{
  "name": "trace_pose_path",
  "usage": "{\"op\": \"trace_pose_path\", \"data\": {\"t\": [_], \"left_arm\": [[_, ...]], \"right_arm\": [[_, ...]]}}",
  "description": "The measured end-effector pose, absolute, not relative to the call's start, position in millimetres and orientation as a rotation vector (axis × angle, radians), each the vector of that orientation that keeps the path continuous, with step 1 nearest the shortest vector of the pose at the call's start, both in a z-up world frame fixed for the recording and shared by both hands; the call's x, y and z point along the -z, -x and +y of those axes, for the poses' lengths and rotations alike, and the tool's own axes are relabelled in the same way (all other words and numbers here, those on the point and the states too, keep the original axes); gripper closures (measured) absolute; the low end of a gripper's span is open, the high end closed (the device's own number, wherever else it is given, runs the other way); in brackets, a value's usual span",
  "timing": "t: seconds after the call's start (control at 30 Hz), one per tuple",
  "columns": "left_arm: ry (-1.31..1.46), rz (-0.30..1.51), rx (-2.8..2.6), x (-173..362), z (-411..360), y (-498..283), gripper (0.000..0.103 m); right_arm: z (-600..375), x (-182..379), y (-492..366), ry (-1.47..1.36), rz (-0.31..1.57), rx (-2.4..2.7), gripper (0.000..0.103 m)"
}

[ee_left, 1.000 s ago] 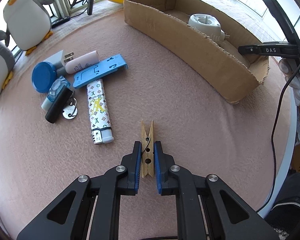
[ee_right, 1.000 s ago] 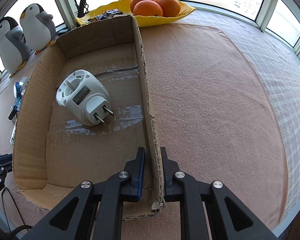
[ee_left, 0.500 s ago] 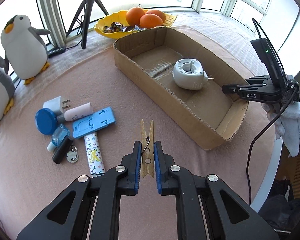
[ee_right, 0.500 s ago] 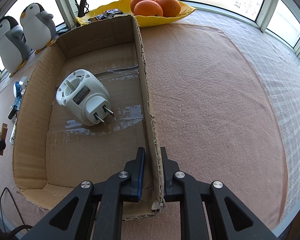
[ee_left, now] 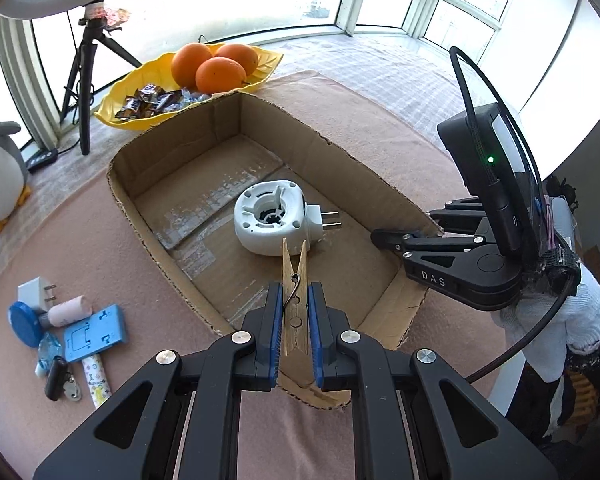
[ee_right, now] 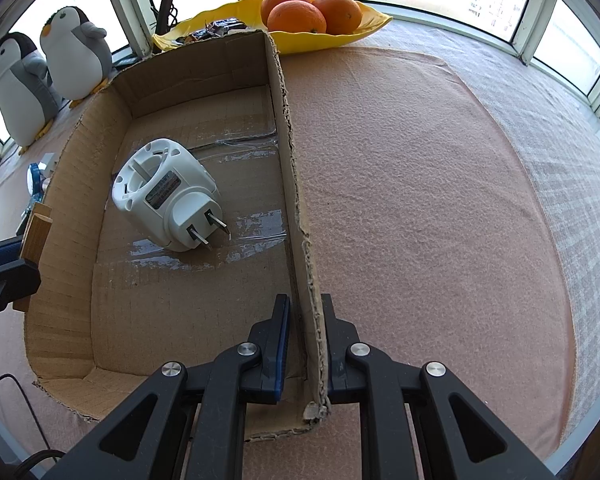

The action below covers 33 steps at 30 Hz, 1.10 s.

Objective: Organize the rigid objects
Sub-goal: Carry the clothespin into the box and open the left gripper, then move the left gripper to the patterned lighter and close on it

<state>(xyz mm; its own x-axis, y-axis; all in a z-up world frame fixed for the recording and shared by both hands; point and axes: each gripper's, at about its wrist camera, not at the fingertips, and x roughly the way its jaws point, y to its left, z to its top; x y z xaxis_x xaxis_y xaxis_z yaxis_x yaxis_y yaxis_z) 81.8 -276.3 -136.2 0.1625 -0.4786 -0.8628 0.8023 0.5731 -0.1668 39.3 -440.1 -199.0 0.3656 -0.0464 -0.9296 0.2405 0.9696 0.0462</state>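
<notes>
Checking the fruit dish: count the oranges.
3, all in the yellow dish beyond the cardboard box: left one, right one, front one. More may hide behind them.

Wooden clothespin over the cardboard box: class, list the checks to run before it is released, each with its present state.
1. Wooden clothespin clamped in the left hand-held gripper: ok.
2. Clothespin above the cardboard box opening: ok.
3. Right hand-held gripper pinching the box wall: ok.
4. Bare box floor near the white plug adapter: ok.
5. Clothespin's height above the floor: cannot tell.
</notes>
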Motion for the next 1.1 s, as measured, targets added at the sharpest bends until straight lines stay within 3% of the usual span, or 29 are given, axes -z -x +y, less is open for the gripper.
{"op": "trace_pose_path", "data": {"t": [0.67, 0.73, 0.8, 0.9, 1.1], "left_arm": [[-0.375, 1.117, 0.947, 157.0, -304.5, -76.6, 0.092], [-0.369, 1.126, 0.949, 156.6, -303.2, -77.9, 0.084], [-0.367, 1.12, 0.953, 154.5, -301.2, -78.0, 0.065], [-0.375, 1.1, 0.954, 150.0, -296.7, -76.8, 0.06], [-0.351, 1.092, 0.937, 142.7, -281.5, -81.4, 0.06]], "right_arm": [[-440.1, 199.2, -39.5, -0.185, 1.184, 0.186, 0.089], [-440.0, 199.1, -39.6, -0.185, 1.184, 0.186, 0.089], [-439.9, 199.1, -39.6, -0.185, 1.184, 0.186, 0.089], [-440.1, 199.1, -39.7, -0.185, 1.184, 0.187, 0.089], [-439.9, 199.3, -39.8, -0.183, 1.184, 0.187, 0.089]]}}
